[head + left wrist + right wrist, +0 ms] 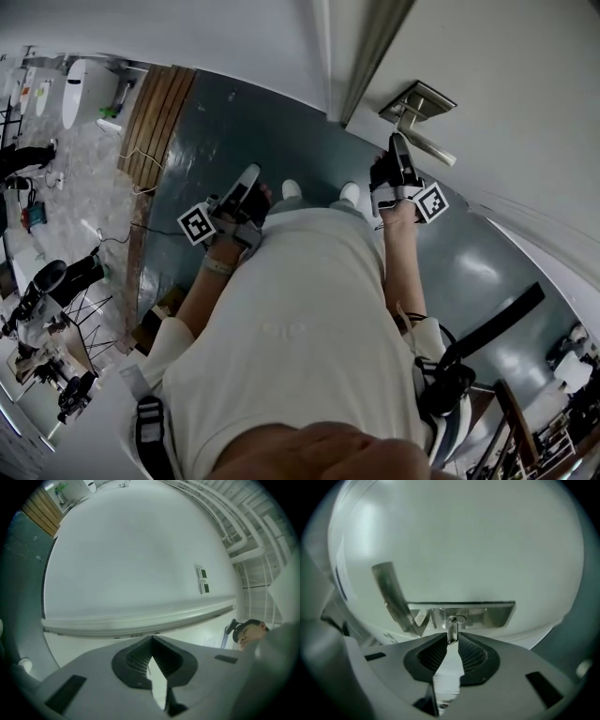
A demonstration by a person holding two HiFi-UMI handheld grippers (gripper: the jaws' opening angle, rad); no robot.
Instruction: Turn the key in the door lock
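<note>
A small metal key (452, 631) sticks out of the keyhole in the brushed steel lock plate (487, 615) on the white door. The lever handle (392, 595) hangs off the plate's left end. My right gripper (453, 639) points level at the plate, and its ribbed pads pinch the key's head. From the head view, the right gripper (398, 145) reaches up to the lock plate (419, 101) and handle (436, 150); the key is hidden there. My left gripper (249, 178) hangs lower left, away from the door. The left gripper (151, 641) has its tips together and holds nothing.
The door frame edge (370, 56) runs just left of the lock. A dark glossy floor (216, 131) lies below, with a wooden strip (155, 112) and cluttered equipment (42, 300) at the left. A person's head (251, 631) shows low right in the left gripper view.
</note>
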